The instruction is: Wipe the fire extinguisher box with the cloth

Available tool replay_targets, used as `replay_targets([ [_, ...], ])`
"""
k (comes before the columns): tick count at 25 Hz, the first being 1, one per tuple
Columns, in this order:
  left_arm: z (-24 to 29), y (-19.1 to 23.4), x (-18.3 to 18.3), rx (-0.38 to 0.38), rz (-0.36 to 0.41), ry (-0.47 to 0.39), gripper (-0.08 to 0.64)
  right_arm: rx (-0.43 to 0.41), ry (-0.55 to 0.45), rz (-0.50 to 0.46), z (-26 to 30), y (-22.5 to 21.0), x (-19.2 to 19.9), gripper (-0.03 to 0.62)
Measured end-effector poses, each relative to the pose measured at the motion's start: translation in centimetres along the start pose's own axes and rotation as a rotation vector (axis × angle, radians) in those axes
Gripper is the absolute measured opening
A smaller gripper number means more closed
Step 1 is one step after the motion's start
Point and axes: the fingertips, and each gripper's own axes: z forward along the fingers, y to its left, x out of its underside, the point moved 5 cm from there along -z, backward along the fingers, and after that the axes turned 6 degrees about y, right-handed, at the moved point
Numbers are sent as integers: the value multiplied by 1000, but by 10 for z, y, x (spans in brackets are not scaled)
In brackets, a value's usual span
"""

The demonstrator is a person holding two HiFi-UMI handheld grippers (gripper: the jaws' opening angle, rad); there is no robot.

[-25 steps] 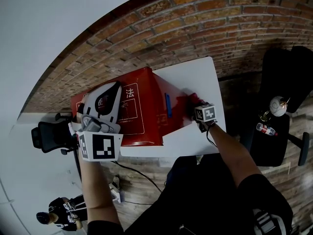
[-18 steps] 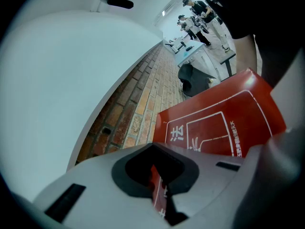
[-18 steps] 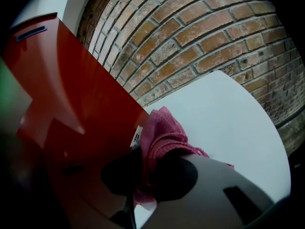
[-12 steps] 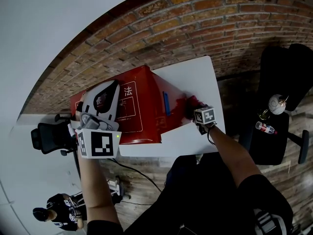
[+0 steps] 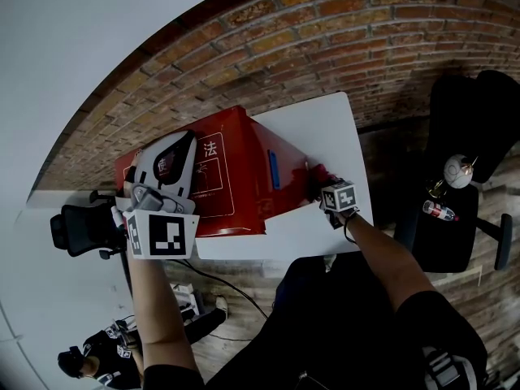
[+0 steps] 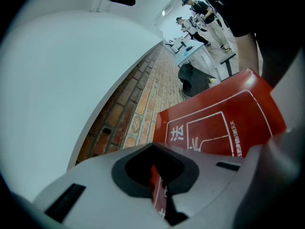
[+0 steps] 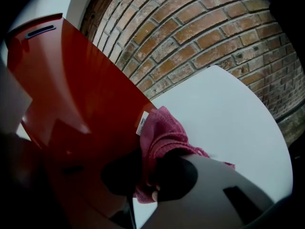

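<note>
Two grippers are meeting the fire extinguisher box from opposite ends. The box is taking up the left part of the white counter, with its back toward the brick wall.

The right gripper is clamping a bunched pink cloth between its jaws. It is pressing the cloth against the foot of the box's right-hand side face, toward the counter's near right corner. In the right gripper view the cloth is touching both the red panel and the counter top, spilling out ahead of the gripper.

The left gripper is lying along the box's top face near its left end. Its jaws are drawn together around nothing (only a thin slit of red is showing between them), and whether it is actually touching the panel cannot be told.

The box is looking hard and glossy, a flat-sided red case with crisp edges catching pale reflections. White line frames and characters are running across its top, and a short blue strip is sitting on the side face. The cloth is looking soft and nubbly, with a small white tag at its edge. The counter is smooth with a rounded corner.
</note>
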Motion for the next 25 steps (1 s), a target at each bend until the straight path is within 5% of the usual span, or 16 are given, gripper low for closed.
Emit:
replay_targets([
  [25,0,0,1,0,0,0,31,-39,-29,99,-13,10,19,74],
])
